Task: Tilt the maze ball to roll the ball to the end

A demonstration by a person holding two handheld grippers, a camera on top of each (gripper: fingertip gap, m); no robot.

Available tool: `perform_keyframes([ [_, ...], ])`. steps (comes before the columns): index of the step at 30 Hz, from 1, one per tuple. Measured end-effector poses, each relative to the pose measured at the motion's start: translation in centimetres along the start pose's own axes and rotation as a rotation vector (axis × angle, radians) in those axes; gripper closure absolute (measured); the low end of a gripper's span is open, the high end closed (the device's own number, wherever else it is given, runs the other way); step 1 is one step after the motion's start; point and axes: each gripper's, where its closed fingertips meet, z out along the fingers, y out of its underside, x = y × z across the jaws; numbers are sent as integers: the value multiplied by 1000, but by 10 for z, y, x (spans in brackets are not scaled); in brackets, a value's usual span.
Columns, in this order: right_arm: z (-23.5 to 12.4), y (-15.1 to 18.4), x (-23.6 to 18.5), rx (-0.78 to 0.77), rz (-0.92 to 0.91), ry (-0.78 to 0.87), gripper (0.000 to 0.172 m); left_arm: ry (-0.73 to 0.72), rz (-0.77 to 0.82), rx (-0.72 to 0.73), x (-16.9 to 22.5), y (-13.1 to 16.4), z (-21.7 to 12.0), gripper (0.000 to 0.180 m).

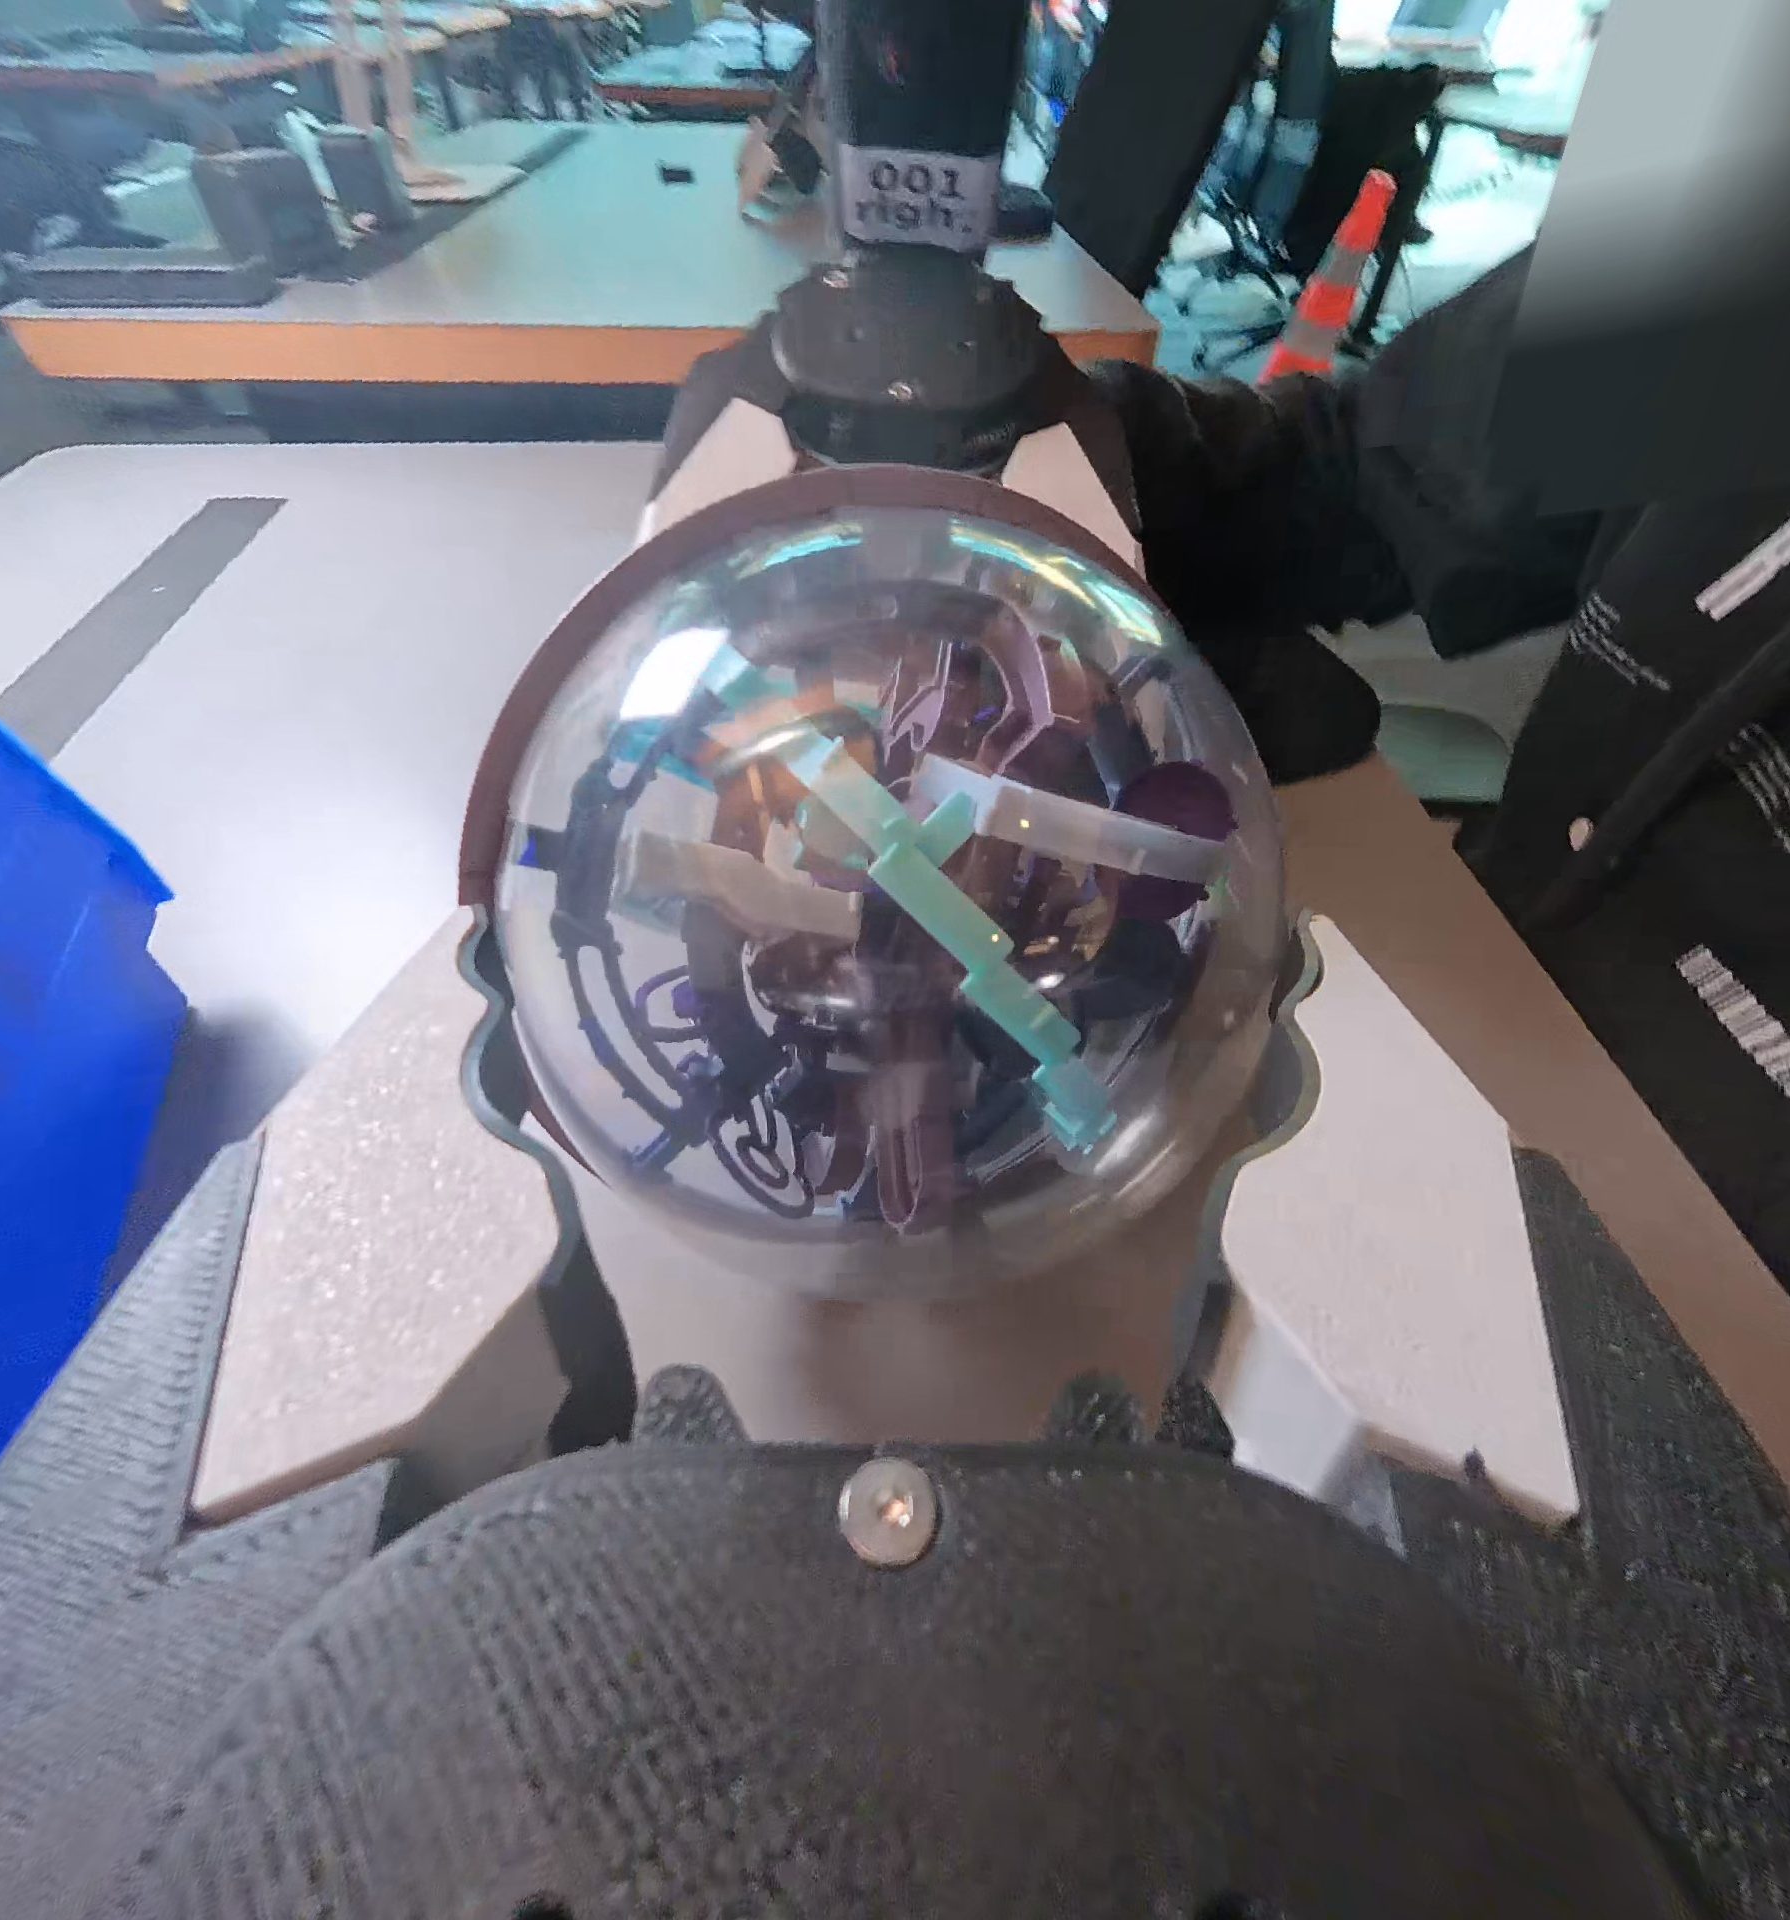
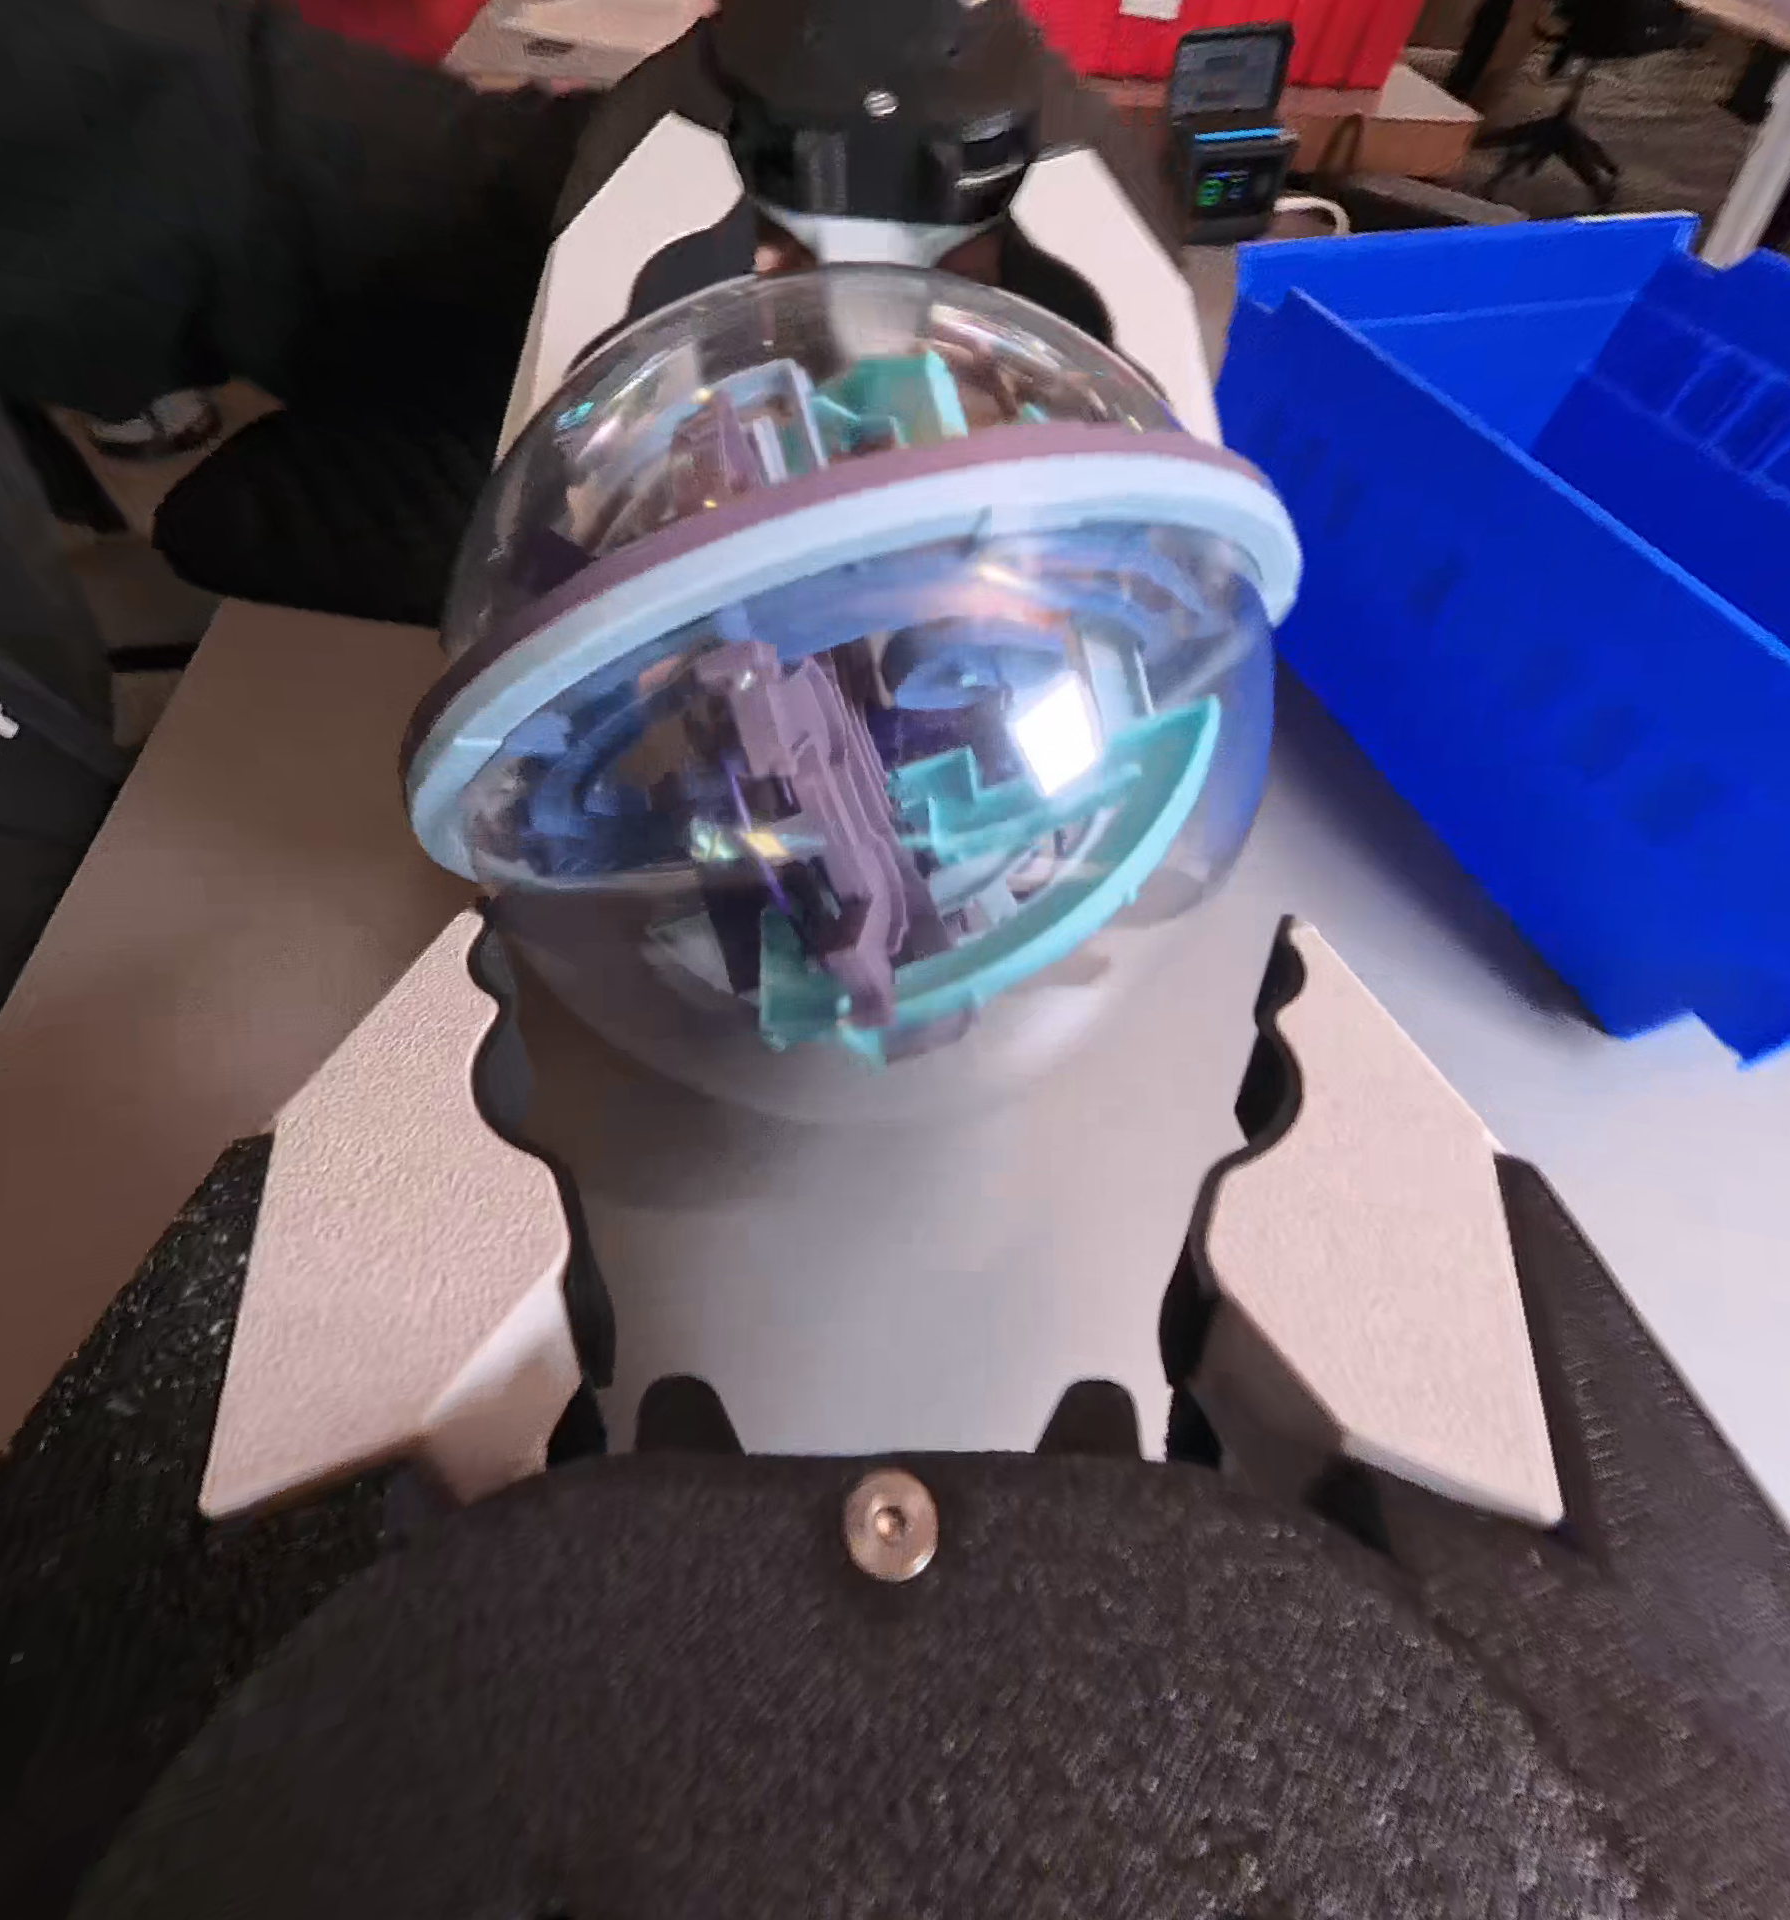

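Seemingly tilted maze ball (image 2: 849, 675), seam slanting.

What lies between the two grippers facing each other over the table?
The clear maze ball fills the stretch between the left gripper and the right gripper; both wrist views show it.

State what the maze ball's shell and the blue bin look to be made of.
Maze ball shell: looks like clear, glossy hard plastic; it shows bright window reflections and the coloured tracks inside.
Blue bin: probably moulded plastic with a smooth, slightly shiny finish, judging by its even colour and thin straight walls.
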Motion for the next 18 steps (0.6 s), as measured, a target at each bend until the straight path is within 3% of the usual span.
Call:
perform_keyframes([
  [5, -13, 12, -11, -9, 68, 115, 36, -122, -102, 89, -5, 0, -4, 40],
  [10, -3, 13, -33, -11, 210, 206, 34, -211, -133, 131, -6, -1, -4, 40],
  [14, 9, 14, -32, -28, 290, 287, 30, -248, -152, 159, -4, -1, -1, 39],
  [18, 9, 13, -23, -40, 291, 337, 38, -256, -147, 155, 3, -1, 2, 40],
])
